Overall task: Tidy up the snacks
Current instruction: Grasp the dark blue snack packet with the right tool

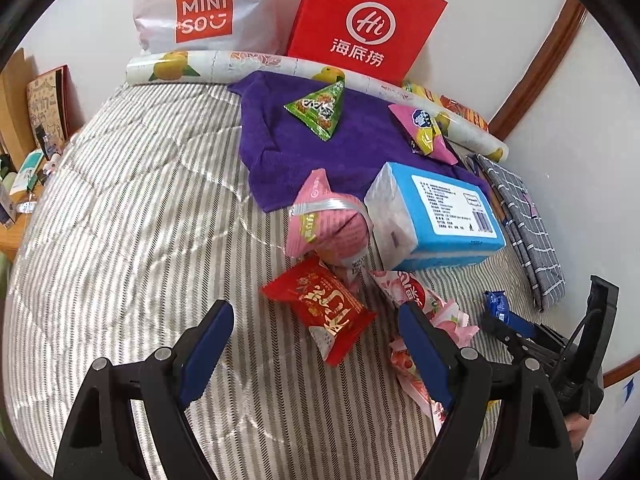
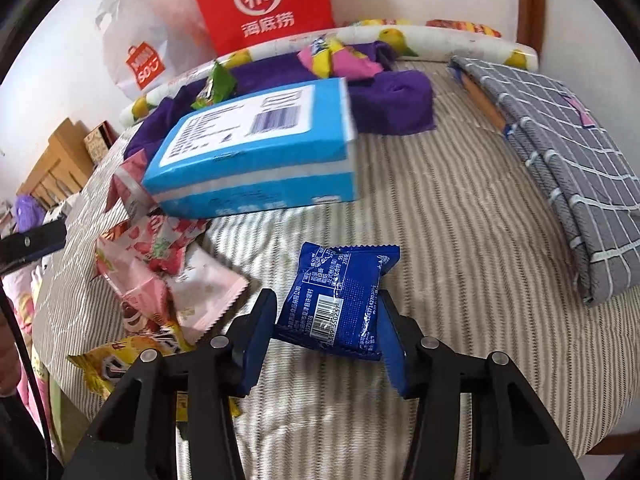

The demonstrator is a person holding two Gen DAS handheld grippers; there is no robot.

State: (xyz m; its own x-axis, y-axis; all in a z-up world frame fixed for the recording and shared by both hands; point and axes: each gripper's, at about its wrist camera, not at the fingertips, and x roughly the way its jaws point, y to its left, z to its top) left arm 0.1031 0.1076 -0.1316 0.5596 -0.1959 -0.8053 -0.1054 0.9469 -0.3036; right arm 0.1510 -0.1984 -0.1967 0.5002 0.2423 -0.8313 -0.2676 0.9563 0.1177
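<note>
My left gripper hangs open over the striped bed cover, and a red snack packet lies between and just beyond its blue pads, untouched. Pink strawberry-print packets lie by its right finger. In the right wrist view my right gripper is shut on a blue snack packet, with both pads against the packet's sides as it rests on the cover. The left wrist view shows that gripper and the blue packet at the right edge.
A blue tissue pack and a pink pouch sit beyond the snacks. On a purple cloth lie a green triangular packet and a pink one. A red bag, white Miniso bag and folded grey checked cloth border the bed.
</note>
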